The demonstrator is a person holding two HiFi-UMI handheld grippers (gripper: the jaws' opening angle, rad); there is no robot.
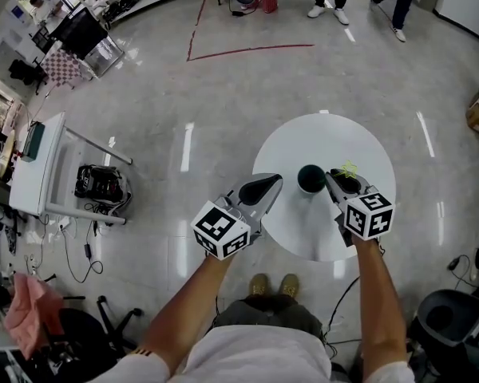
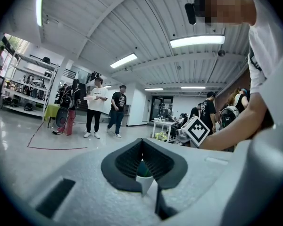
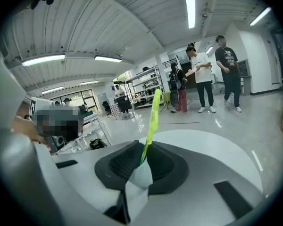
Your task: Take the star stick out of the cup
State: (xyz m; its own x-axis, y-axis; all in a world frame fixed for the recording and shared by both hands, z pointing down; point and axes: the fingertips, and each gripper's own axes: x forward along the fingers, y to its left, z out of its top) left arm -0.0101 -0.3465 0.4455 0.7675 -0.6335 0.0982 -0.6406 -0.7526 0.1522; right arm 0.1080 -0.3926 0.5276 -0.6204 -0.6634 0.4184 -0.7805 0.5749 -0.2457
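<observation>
Two grippers: left gripper (image 1: 278, 179) and right gripper (image 1: 333, 174), both nosing in at the same cup (image 1: 310, 179) from opposite sides.
Right jaws: pinched onto the star stick (image 3: 152, 119). The thin yellow-green shaft comes straight up from between the pads.
Stick bottom: just past the right tips it runs down to the cup's dark mouth, so it doesn't look like it's out.
Star end: shows right over the right jaws in the head view.
Left jaws: closed tip to tip with nothing gripped, just a small V-shaped gap lower down.
Cup vs left jaws: dead ahead of the tips and a touch apart. You can see its white wall through that gap.
Cup vs both: upright, sitting between the two sets of tips.
Table (image 1: 359, 138): round and white, underneath both jaws, and the cup stands on it.
Further out: shiny grey floor, a red tape line (image 1: 247, 52) well beyond the table, and a few people (image 3: 200, 79) standing far ahead of the jaws.
</observation>
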